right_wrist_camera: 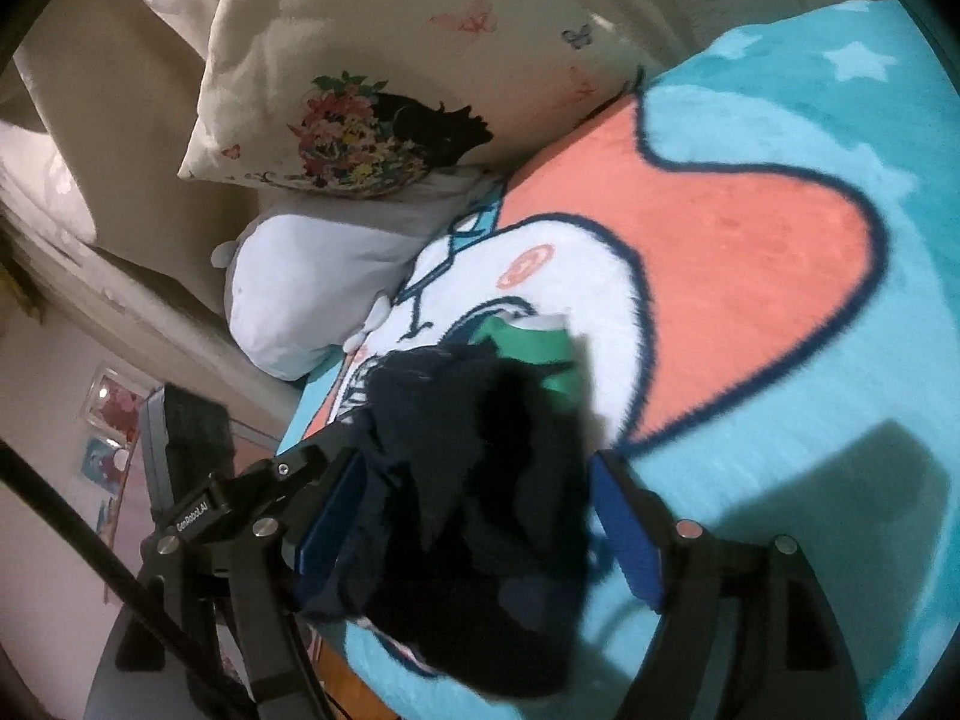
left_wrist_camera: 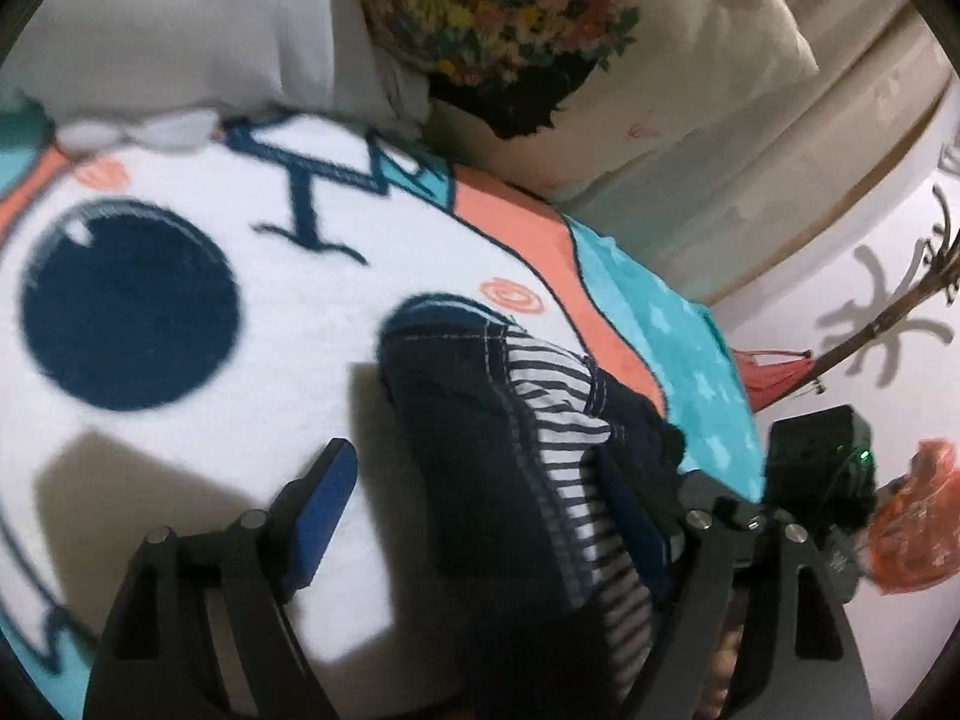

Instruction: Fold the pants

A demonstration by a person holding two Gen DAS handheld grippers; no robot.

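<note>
Blanket (left_wrist_camera: 180, 432) first, a big plush cartoon print covering the bed and filling most of both views, with the pillows (right_wrist_camera: 360, 60) stacked along the top of each frame. On it, low and centre in both views, sit the pants (left_wrist_camera: 480, 450), a dark navy bundle with a striped lining showing in the left view, bunched rather than flat.

Left tongs (left_wrist_camera: 480, 498) stand wide apart, one pad clear on the blanket at lower left, the other pressed against the cloth at lower right. Right tongs (right_wrist_camera: 474, 516) also stand apart, straddling the dark heap at bottom centre, nothing pinched that can be seen.

Now the risks. That heap is thick and layered, so closing here would likely catch several folds at once and lift a lump instead of one edge. The plush blanket could be nipped along with the denim. A green garment (right_wrist_camera: 534, 354) pokes out just behind the pants and could be dragged along. And the bundle lies near the bed's edge at lower left of the right view, so a careless tug may slide it off.
</note>
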